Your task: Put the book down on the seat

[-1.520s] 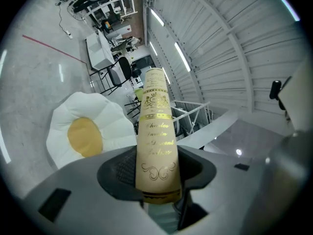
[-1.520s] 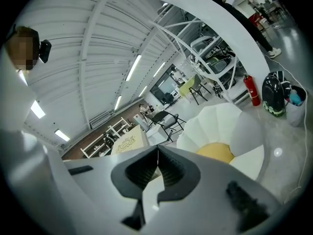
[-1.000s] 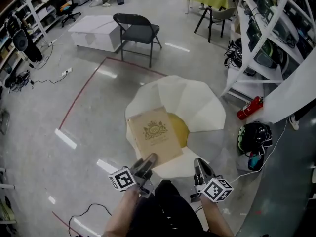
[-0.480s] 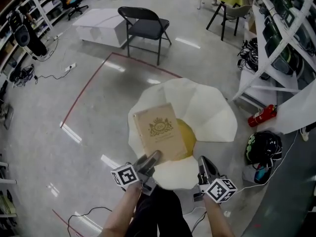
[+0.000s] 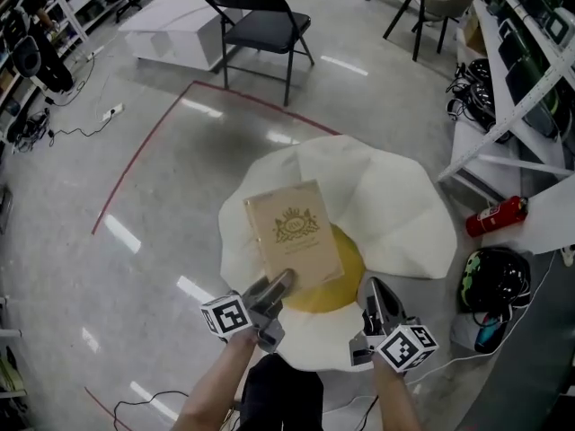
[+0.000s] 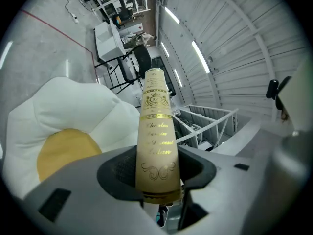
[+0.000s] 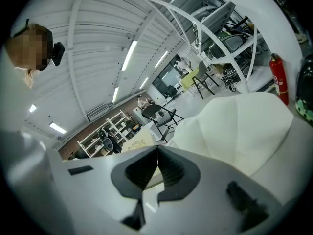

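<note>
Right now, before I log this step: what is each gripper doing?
Left gripper: closed on the book, over the seat.
Right gripper: closed, holding nothing.

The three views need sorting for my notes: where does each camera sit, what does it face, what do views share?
Head view: on the person's head, steeply down at the book over the seat; forearms, left gripper, right gripper show.
Left gripper view: on that gripper, along its jaws, shut on the book's spine.
Right gripper view: on that gripper, along shut, empty jaws toward the seat.
Shared: all show book and seat.
</note>
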`<state>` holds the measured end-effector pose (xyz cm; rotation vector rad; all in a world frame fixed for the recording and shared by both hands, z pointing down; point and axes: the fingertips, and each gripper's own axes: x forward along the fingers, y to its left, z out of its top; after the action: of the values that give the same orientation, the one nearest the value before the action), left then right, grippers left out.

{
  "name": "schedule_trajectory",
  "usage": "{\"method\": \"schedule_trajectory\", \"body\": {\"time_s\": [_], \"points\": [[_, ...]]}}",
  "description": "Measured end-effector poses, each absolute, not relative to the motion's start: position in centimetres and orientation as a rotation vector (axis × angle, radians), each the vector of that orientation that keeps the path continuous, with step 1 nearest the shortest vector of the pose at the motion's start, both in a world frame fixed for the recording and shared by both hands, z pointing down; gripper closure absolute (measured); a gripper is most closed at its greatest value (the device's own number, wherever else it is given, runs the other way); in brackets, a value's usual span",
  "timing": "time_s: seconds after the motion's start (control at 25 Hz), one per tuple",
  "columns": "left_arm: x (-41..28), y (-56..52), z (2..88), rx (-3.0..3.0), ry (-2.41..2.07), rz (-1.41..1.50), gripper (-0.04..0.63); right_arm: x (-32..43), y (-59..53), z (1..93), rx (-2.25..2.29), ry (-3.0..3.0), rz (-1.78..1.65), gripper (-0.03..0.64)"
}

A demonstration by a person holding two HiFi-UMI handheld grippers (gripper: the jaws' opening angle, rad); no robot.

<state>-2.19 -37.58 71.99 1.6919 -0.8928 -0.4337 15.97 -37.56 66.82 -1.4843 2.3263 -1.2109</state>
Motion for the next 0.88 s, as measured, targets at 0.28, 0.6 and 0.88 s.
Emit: {"method": "schedule_trajectory", "body": {"time_s": [0.28, 0.6, 0.88], "points": [[-3.0, -42.8, 85.1, 1.646, -0.949, -0.485, 0.38, 15.7, -40.6, 77.4, -1.521, 2.267, -1.214, 0.606], [-2.9, -48.6, 95.8, 1.668, -0.987, -0.481, 0.38, 15.2, -41.3, 84.8, -1.487, 2.24, -1.207, 0.606], [-1.5, -49.6, 101.7, 1.826, -1.025, -0.259, 0.376, 15.6, -41.5, 87.9, -1.478, 2.258, -1.17, 0.606]]}}
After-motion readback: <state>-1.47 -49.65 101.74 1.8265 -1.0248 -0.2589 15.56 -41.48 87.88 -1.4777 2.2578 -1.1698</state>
